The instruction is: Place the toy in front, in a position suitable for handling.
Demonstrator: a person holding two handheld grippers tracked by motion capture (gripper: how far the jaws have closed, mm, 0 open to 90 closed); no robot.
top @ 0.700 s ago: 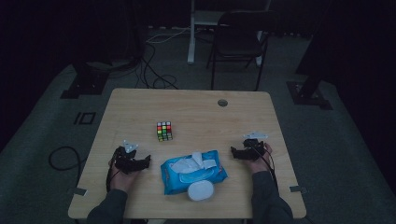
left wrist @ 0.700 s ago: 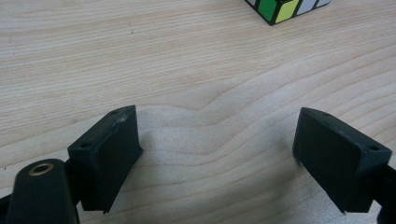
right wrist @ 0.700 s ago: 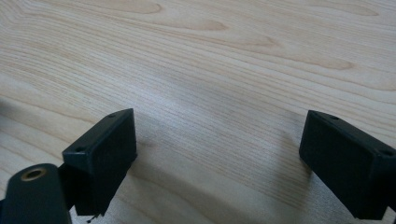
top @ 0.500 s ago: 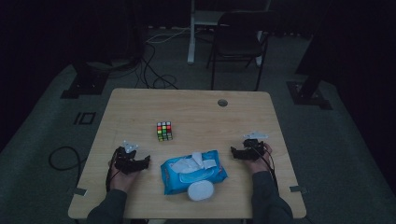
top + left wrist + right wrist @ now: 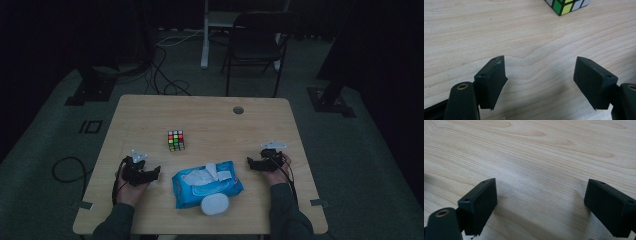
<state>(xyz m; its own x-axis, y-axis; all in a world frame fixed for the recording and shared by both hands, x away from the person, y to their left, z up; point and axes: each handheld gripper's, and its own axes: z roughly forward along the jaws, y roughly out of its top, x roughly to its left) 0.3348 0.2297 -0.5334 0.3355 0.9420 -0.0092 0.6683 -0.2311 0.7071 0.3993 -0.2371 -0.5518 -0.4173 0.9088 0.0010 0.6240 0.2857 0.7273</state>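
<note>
High view is showing the left gripper (image 5: 151, 174) and right gripper (image 5: 253, 164) resting spread and empty on the pale wooden table (image 5: 210, 125), flanking the blue rectangular wet-wipes pack (image 5: 206, 183) lying between them.

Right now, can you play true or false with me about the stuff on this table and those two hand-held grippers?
1. The left hand-held gripper is open with nothing between its jaws. True.
2. The right hand-held gripper is squeezing the puzzle cube. False: its jaws are open over bare wood, and the puzzle cube sits apart from it, farther up the table.
3. The blue wipes pack lies between the two hand-held grippers. True.
4. The white round lid sits on top of the puzzle cube. False: it lies at the near edge of the wipes pack.
5. A dark chair stands beyond the far side of the table. True.
</note>
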